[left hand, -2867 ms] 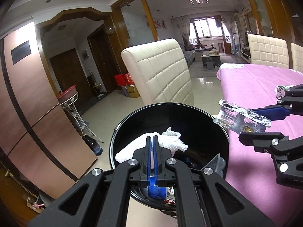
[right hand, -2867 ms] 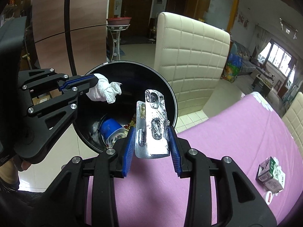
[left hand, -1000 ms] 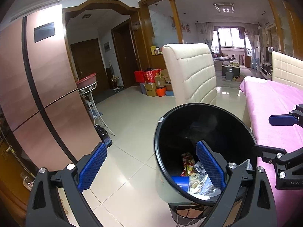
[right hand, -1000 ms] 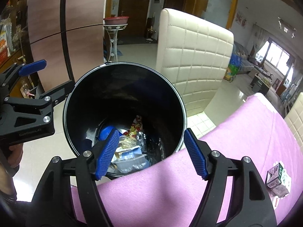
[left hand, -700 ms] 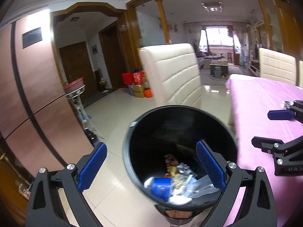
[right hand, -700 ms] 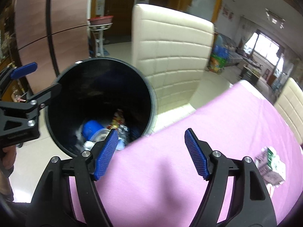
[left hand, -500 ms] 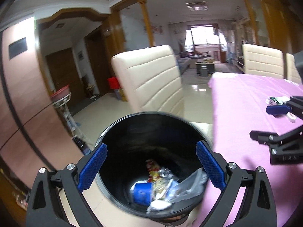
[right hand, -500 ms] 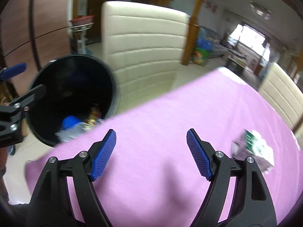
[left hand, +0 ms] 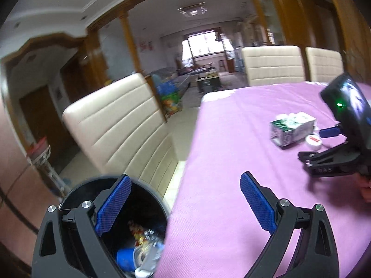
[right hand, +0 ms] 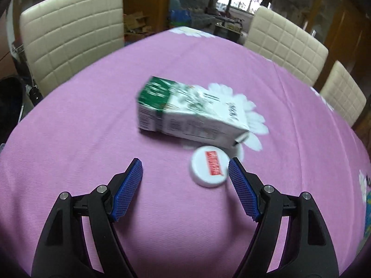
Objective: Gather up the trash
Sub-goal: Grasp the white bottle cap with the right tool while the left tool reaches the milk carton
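Note:
A green and white carton (right hand: 187,113) lies on its side on the purple tablecloth (right hand: 81,139); it also shows in the left wrist view (left hand: 292,127). A white lid with a red label (right hand: 209,166) lies just in front of it, and shows in the left wrist view (left hand: 313,140). My right gripper (right hand: 185,180) is open and empty, low over the cloth, with the lid by its right finger. My left gripper (left hand: 183,199) is open and empty, over the table edge above the black trash bin (left hand: 139,199), which holds several pieces of trash. The right gripper (left hand: 324,146) shows beside the carton.
Cream padded chairs (right hand: 69,30) stand around the table, one (left hand: 120,125) right next to the bin. Two more chairs (right hand: 285,46) stand at the far side. The tiled floor (left hand: 183,120) lies left of the table.
Both grippers let their trash fall into the bin and opened. Both then swung right, away from the bin; the right one now sits close to the carton and lid.

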Demonstrator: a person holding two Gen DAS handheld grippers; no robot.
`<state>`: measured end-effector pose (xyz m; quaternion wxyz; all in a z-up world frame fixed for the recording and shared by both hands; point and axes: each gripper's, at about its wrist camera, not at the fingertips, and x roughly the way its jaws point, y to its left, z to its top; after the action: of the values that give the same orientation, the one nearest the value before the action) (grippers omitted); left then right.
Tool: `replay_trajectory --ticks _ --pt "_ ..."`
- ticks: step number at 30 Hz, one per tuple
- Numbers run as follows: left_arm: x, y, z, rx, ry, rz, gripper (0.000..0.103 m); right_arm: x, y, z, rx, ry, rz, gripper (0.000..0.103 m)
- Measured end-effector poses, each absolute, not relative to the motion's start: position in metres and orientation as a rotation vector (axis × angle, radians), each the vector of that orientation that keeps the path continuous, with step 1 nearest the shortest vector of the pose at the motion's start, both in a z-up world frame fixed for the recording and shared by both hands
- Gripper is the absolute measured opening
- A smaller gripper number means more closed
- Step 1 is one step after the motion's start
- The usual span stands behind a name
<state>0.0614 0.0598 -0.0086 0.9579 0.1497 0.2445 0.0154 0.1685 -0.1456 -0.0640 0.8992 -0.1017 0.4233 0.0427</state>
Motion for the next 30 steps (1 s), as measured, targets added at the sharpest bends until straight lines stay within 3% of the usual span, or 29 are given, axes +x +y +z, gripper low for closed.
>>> replay_trajectory --ticks 4,6,8,30 --pt "0.071 0.025 -0.008 0.361 0.489 -0.019 0.093 0.175 -0.164 -0.064 -0.128 0.906 0.108 0.072" --pt "0.077 0.01 -0.01 0.391 0.493 -0.04 0.093 0.179 -0.172 -0.067 -0.079 0.924 0.145 0.053" --pt "0.082 -0.004 -0.012 0.414 0.503 -0.067 0.093 0.179 -0.177 -0.066 -0.079 0.932 0.138 0.041" --pt "0.159 -0.099 -0.035 0.471 0.638 -0.243 0.093 0.169 -0.28 -0.058 0.085 0.912 -0.017 0.041"
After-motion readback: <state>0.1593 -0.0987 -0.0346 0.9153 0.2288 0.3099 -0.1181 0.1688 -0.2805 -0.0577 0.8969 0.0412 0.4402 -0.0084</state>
